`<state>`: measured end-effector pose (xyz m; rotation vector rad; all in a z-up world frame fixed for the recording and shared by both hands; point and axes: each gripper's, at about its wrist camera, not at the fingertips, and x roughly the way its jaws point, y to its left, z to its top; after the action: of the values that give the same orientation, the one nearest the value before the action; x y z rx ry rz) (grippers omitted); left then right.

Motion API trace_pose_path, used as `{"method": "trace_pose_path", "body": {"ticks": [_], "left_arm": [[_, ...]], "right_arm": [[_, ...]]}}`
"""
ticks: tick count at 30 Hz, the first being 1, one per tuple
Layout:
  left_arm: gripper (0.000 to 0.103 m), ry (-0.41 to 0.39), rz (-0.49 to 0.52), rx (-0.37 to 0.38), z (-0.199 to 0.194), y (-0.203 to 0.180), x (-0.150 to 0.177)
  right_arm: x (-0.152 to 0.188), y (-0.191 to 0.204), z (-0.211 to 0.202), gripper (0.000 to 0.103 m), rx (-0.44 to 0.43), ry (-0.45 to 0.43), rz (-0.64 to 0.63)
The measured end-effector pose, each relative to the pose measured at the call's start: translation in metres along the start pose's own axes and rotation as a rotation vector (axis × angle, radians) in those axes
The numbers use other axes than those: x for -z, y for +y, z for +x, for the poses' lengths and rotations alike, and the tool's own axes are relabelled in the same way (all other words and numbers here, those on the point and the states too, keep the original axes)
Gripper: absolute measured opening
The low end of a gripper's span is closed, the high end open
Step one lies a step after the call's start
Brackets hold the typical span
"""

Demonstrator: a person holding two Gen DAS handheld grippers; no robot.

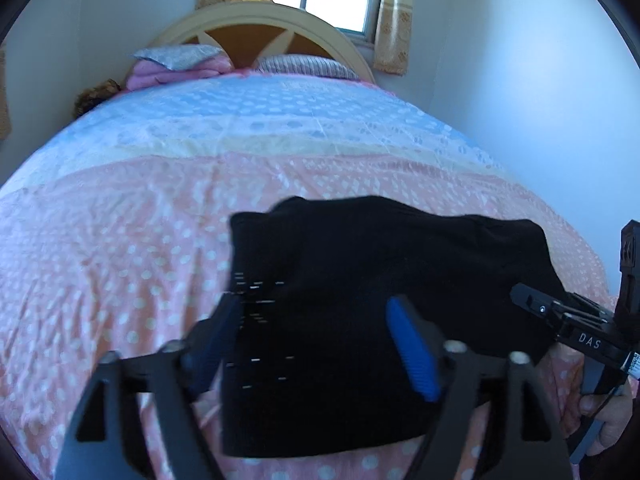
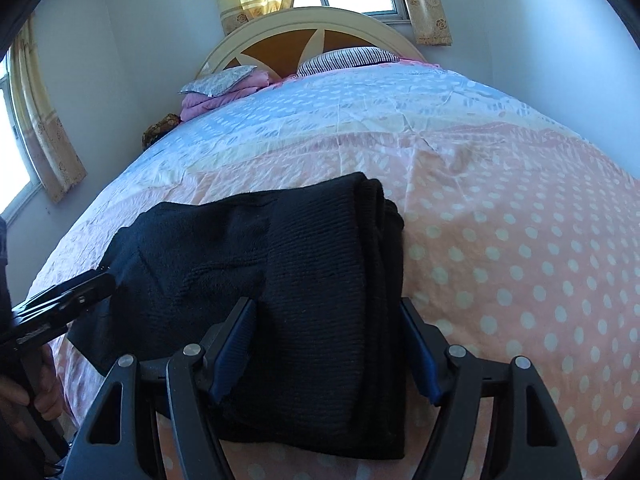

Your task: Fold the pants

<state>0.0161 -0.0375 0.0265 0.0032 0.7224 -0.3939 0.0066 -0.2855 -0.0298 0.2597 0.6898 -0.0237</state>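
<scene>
Left wrist view shows the black knitted pants (image 1: pixel 360 300) lying as a folded bundle on the pink polka-dot bedsheet (image 1: pixel 120 248), filling the lower middle of the frame. The left gripper (image 1: pixel 320 344) has its blue-padded jaws spread wide on either side of the bundle's near edge, pressing on nothing, so the cloth there is released. The right wrist view shows the right gripper (image 2: pixel 328 344) with its jaws also apart, straddling the thicker ribbed fold of the pants (image 2: pixel 312 280) at lower centre; the pads stand beside the cloth and do not appear to pinch it, though the contact is hard to judge. The fold looks nearly complete. To finish well, both grippers should lift clear without snagging the knit, then press the uneven upper-left flap flat so the edges line up.
</scene>
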Motion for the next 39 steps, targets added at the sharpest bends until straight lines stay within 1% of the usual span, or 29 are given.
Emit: {"method": "trace_pose_path", "body": {"ticks": [2,3,4,6,8,9,11,14,15,17,19,22,24,25,26,27,28,29,30,32,33,34,36,37,38,39], "left_arm": [[0.09,-0.062,-0.005,-0.057,-0.012,0.006,-0.002],[0.09,-0.084,-0.012,-0.067,-0.016,0.01,-0.003],[0.09,-0.089,-0.025,-0.069,-0.018,0.014,-0.005],[0.091,-0.053,-0.068,-0.046,-0.013,0.024,-0.008],[0.09,-0.011,-0.119,-0.016,-0.004,0.032,-0.006],[0.09,0.022,-0.147,0.01,0.003,0.035,-0.003],[0.09,0.077,-0.174,0.053,0.014,0.036,0.003],[0.09,0.12,-0.188,0.096,0.024,0.033,0.011],[0.09,0.13,-0.201,0.108,0.027,0.034,0.013],[0.089,0.124,-0.207,0.114,0.027,0.033,0.013],[0.085,0.129,-0.203,0.134,0.028,0.032,0.013],[0.084,0.132,-0.209,0.145,0.028,0.033,0.013],[0.08,0.132,-0.193,0.143,0.027,0.031,0.012],[0.079,0.132,-0.185,0.143,0.027,0.031,0.012],[0.079,0.132,-0.178,0.143,0.028,0.031,0.012],[0.078,0.132,-0.178,0.147,0.028,0.031,0.012],[0.078,0.134,-0.18,0.15,0.028,0.033,0.012],[0.078,0.137,-0.185,0.154,0.029,0.034,0.012],[0.077,0.138,-0.187,0.154,0.029,0.035,0.012],[0.073,0.136,-0.18,0.151,0.029,0.034,0.012],[0.067,0.136,-0.168,0.155,0.029,0.032,0.013],[0.065,0.132,-0.154,0.151,0.029,0.031,0.012],[0.062,0.128,-0.136,0.141,0.028,0.028,0.012],[0.058,0.128,-0.138,0.143,0.028,0.028,0.012],[0.054,0.128,-0.146,0.147,0.027,0.029,0.011],[0.046,0.128,-0.156,0.162,0.027,0.031,0.011]], "right_arm": [[0.0,0.0,-0.001,0.068,0.004,-0.005,-0.003],[0.0,0.001,-0.002,0.066,0.008,-0.008,-0.011],[0.0,0.003,-0.003,0.065,0.012,-0.01,-0.021],[0.001,0.006,-0.002,0.064,0.016,-0.007,-0.032],[0.001,0.003,-0.002,0.064,-0.004,-0.001,-0.009],[0.0,0.0,-0.001,0.064,-0.019,0.003,0.006],[0.001,-0.005,0.0,0.065,-0.042,0.003,0.032],[0.001,-0.007,-0.002,0.065,-0.056,-0.012,0.057],[0.0,-0.011,-0.003,0.065,-0.075,-0.017,0.084],[0.0,-0.02,-0.004,0.065,-0.123,-0.026,0.152],[0.001,-0.037,-0.004,0.065,-0.206,-0.035,0.263],[0.003,-0.055,-0.002,0.065,-0.295,-0.04,0.381],[0.001,-0.051,-0.003,0.065,-0.277,-0.04,0.362],[0.0,-0.045,-0.005,0.065,-0.24,-0.041,0.33],[-0.002,-0.04,-0.01,0.065,-0.19,-0.06,0.304],[-0.004,-0.037,-0.017,0.065,-0.159,-0.095,0.279],[-0.006,-0.036,-0.023,0.065,-0.15,-0.13,0.261],[-0.007,-0.036,-0.025,0.065,-0.147,-0.139,0.257],[-0.007,-0.038,-0.021,0.065,-0.143,-0.118,0.262],[-0.003,-0.042,-0.006,0.065,-0.163,-0.043,0.296],[-0.002,-0.042,-0.004,0.065,-0.173,-0.035,0.302],[-0.004,-0.038,-0.005,0.065,-0.173,-0.036,0.281],[-0.005,-0.029,-0.003,0.065,-0.219,-0.014,0.244],[-0.005,-0.023,-0.002,0.065,-0.194,-0.006,0.22],[-0.005,-0.015,-0.001,0.065,-0.154,-0.001,0.168],[-0.006,-0.01,-0.003,0.064,-0.133,0.001,0.133]]}}
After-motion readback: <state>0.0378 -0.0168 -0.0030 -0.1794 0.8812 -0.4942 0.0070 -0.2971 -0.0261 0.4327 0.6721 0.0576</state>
